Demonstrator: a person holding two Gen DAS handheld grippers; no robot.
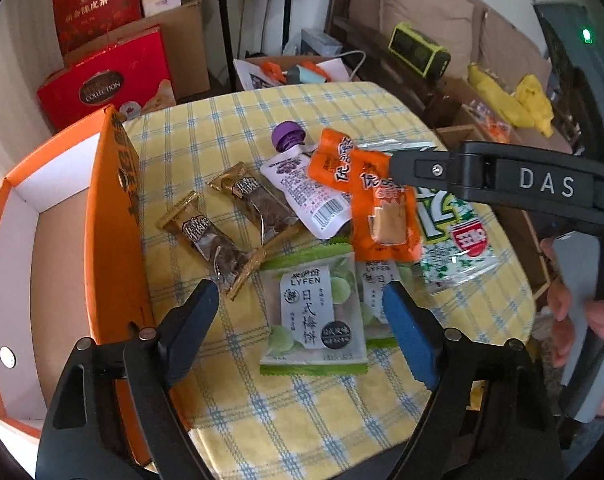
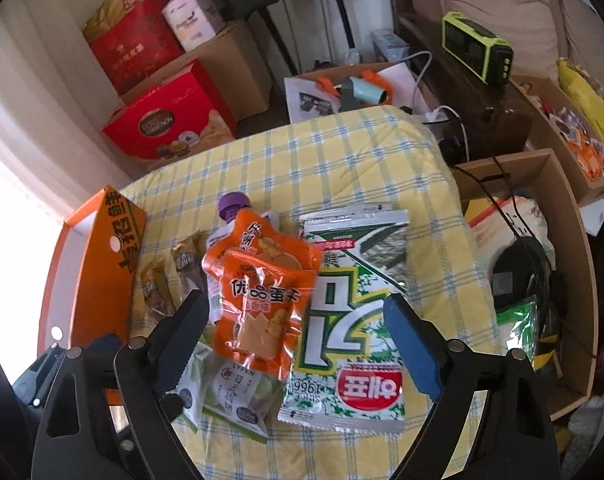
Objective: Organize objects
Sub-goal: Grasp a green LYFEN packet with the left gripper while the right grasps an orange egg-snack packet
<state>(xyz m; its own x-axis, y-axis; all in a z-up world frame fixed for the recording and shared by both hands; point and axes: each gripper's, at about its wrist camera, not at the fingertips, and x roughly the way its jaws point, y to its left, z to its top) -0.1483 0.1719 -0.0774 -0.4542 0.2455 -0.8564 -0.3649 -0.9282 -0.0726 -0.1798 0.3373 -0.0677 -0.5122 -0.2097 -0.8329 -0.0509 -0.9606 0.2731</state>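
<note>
Snack packets lie on a yellow checked tablecloth (image 1: 230, 128). My left gripper (image 1: 302, 320) hangs open over a green LYFEN packet (image 1: 313, 312), with a second green packet (image 1: 375, 280) beside it. Two brown-gold candy bars (image 1: 210, 236) lie to its left, next to an open orange box (image 1: 114, 200). My right gripper (image 2: 298, 332) stands open above an orange packet (image 2: 262, 304) and a green-white seaweed packet (image 2: 349, 320), pads touching neither. The orange packet overlaps another orange packet (image 2: 258, 236) and a purple-capped pouch (image 2: 234, 204). The right gripper's finger (image 1: 421, 168) reaches in over the orange packets.
Red gift boxes (image 2: 170, 120) and cardboard cartons stand behind the table. A wooden crate (image 2: 541, 264) holding bags and cables sits off the table's right edge. A green radio (image 2: 477, 48) rests on dark furniture. A person's hand (image 1: 573, 312) grips the right handle.
</note>
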